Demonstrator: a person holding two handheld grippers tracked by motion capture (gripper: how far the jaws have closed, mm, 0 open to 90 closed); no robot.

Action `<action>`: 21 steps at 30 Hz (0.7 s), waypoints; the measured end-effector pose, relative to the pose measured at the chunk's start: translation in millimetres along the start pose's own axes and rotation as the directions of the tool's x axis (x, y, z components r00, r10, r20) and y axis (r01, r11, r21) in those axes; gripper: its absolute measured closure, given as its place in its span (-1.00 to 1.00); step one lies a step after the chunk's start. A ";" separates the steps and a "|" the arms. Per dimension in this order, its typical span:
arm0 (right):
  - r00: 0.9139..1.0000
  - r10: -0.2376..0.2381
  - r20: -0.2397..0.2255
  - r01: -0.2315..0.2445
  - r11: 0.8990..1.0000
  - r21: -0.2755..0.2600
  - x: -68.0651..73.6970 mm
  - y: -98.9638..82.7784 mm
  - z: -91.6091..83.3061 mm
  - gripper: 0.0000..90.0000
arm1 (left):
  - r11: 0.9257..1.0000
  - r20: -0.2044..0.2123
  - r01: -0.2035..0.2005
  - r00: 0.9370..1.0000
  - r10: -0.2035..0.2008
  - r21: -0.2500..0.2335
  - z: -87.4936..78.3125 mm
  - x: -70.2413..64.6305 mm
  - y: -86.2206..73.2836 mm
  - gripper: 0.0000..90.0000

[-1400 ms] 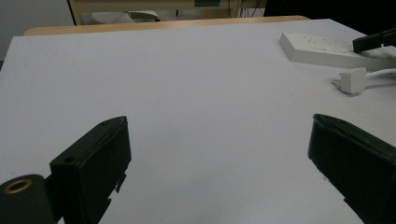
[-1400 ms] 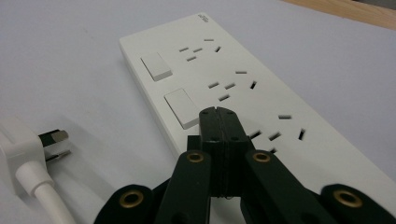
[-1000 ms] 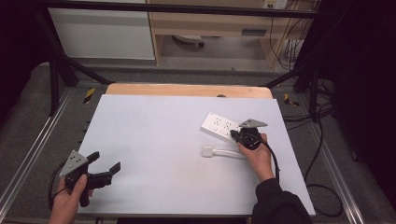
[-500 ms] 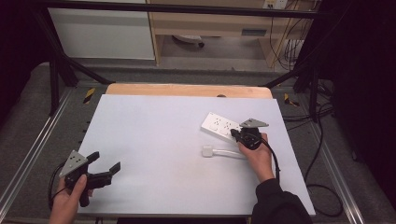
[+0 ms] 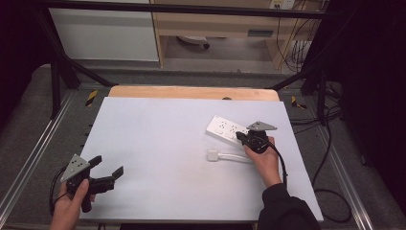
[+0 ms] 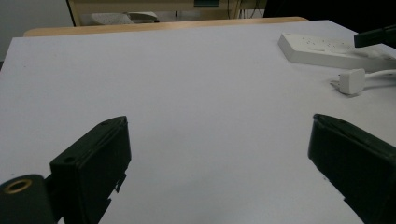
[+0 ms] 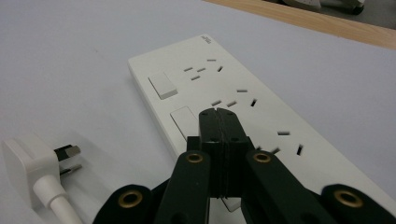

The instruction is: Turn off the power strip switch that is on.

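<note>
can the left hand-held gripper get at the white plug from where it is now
Probably yes. The left hand-held gripper is open, and bare table lies between it and the plug; it would need a long reach across.

Loads of open room across the white table top (image 5: 163, 143) (basically the whole left and middle). The only clutter sits on the right: the power strip (image 5: 226, 129) lying flat, and just below it the white plug (image 5: 212, 155) with its cord (image 5: 237, 158) trailing right.
</note>
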State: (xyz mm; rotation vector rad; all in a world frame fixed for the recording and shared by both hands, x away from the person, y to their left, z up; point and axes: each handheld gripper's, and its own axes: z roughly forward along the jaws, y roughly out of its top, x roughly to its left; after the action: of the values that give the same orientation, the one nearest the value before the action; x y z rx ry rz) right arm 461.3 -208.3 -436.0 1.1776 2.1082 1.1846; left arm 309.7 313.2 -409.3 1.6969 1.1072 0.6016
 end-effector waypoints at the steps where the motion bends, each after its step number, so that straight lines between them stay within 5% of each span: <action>1: 1.000 0.001 -0.001 -0.001 1.000 -0.002 0.1 0.2 -0.2 1.00 | 1.000 0.000 0.000 1.000 0.000 0.000 0.0 0.0 0.0 -0.87; 21: 1.000 0.003 -0.018 -0.004 0.998 -0.066 6.6 9.3 -8.5 0.71 | 1.000 0.001 -0.001 1.000 0.001 0.000 -0.2 0.3 0.1 -0.87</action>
State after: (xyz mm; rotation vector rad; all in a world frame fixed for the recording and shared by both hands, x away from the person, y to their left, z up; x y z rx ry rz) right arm 456.0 -204.2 -423.5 1.1459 2.0648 1.2611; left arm 309.7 313.5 -409.2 1.6976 1.1060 0.6015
